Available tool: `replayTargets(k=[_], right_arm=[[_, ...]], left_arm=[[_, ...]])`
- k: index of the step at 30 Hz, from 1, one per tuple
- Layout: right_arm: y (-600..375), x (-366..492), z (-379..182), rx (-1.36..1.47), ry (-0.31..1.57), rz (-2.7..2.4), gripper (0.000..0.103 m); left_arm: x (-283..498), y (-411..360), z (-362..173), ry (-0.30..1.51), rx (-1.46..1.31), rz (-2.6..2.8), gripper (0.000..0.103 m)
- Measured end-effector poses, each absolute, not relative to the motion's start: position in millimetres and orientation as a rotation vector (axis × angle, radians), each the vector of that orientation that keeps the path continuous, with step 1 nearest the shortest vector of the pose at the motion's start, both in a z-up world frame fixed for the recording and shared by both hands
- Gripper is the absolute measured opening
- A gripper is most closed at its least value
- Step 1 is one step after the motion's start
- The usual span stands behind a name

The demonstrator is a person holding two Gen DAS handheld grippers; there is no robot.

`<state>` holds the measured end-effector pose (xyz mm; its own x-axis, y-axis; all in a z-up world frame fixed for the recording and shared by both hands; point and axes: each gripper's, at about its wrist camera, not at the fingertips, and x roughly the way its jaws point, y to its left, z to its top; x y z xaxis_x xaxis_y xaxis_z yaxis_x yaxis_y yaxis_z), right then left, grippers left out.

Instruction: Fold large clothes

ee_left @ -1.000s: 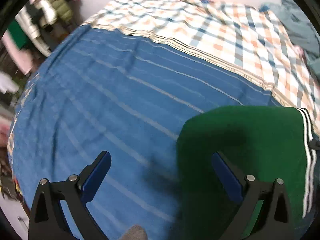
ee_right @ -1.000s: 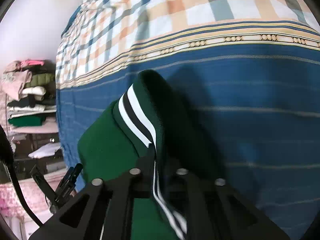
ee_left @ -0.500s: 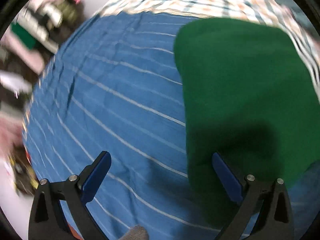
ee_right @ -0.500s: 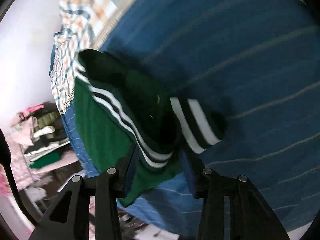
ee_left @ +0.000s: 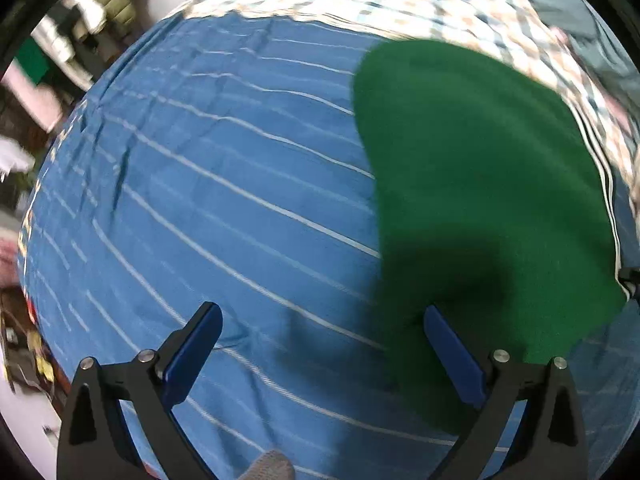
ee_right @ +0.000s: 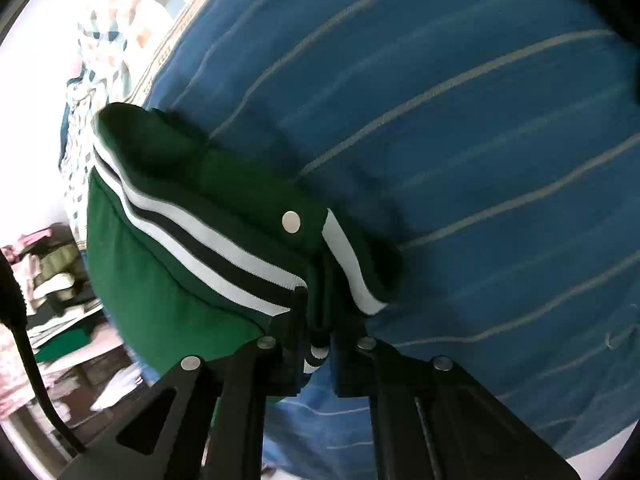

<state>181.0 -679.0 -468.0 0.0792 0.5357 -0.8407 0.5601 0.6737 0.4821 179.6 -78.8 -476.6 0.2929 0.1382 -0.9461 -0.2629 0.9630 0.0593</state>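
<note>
A folded green jacket (ee_left: pixel 476 184) with black and white striped ribbing lies on a blue striped bed sheet (ee_left: pixel 208 208). My left gripper (ee_left: pixel 320 344) is open and empty, hovering over the sheet at the jacket's near left edge. In the right wrist view my right gripper (ee_right: pixel 318 320) is shut on the jacket's striped ribbed hem (ee_right: pixel 224 248), beside a metal snap button (ee_right: pixel 291 222). The jacket (ee_right: pixel 160 280) hangs from the jaws over the sheet (ee_right: pixel 460 128).
A checked quilt (ee_left: pixel 400 4) lies at the far end of the bed, also seen in the right wrist view (ee_right: pixel 116 48). Stacks of clothes on shelves (ee_left: pixel 60 52) stand beyond the bed's left edge. A black cable (ee_right: pixel 24 340) runs at the left.
My right gripper has swung with the hem, and the jacket has turned so its snap button and second ribbed edge show. The left gripper stayed open and shifted slightly over the sheet.
</note>
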Motion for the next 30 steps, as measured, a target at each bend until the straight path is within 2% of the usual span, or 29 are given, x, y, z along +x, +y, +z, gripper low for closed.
replayTargets(k=[2,4,8,14,16,18,20,22,26,30], right_arm=[[-677.6,195.6,-437.7,0.727,1.5,0.006,0.062],[-676.5,209.6,-425.6,0.649,1.443,0.073,0.078],[-664.5,255.7,-452.2,0.579,1.448,0.334,0.082],[-617.9,295.8,-540.1,0.723,1.679,0.73,0.088],[-612.0,298.9,-545.8,0.753,1.665,0.737,0.089],[-606.3,298.8,-542.3,0.748,1.647,0.719,0.085],[-604.8,292.9,-537.3,0.774,1.631,0.689,0.063],[-605.5,282.2,-532.8,0.856,1.613,0.651,0.053],[-602.6,242.3,-512.7,1.078,1.575,0.63,0.049],[-594.9,186.6,-506.4,1.112,1.591,0.48,0.052]], left_arm=[[177.1,-62.3,-470.4,1.226,-0.191,0.291,0.103],[176.8,-49.0,-471.5,1.213,-0.239,0.315,0.103],[173.5,-28.6,-482.6,1.22,-0.339,0.349,0.103],[165.4,-4.0,-489.2,1.213,-0.335,0.415,0.103],[162.0,1.8,-494.0,1.222,-0.32,0.433,0.103],[156.8,7.2,-498.5,1.232,-0.318,0.449,0.103],[153.2,10.7,-499.7,1.238,-0.323,0.461,0.103],[150.9,13.8,-497.0,1.242,-0.325,0.472,0.103],[151.3,7.5,-478.3,1.253,-0.339,0.466,0.103],[142.3,-26.0,-455.3,1.261,-0.397,0.396,0.103]])
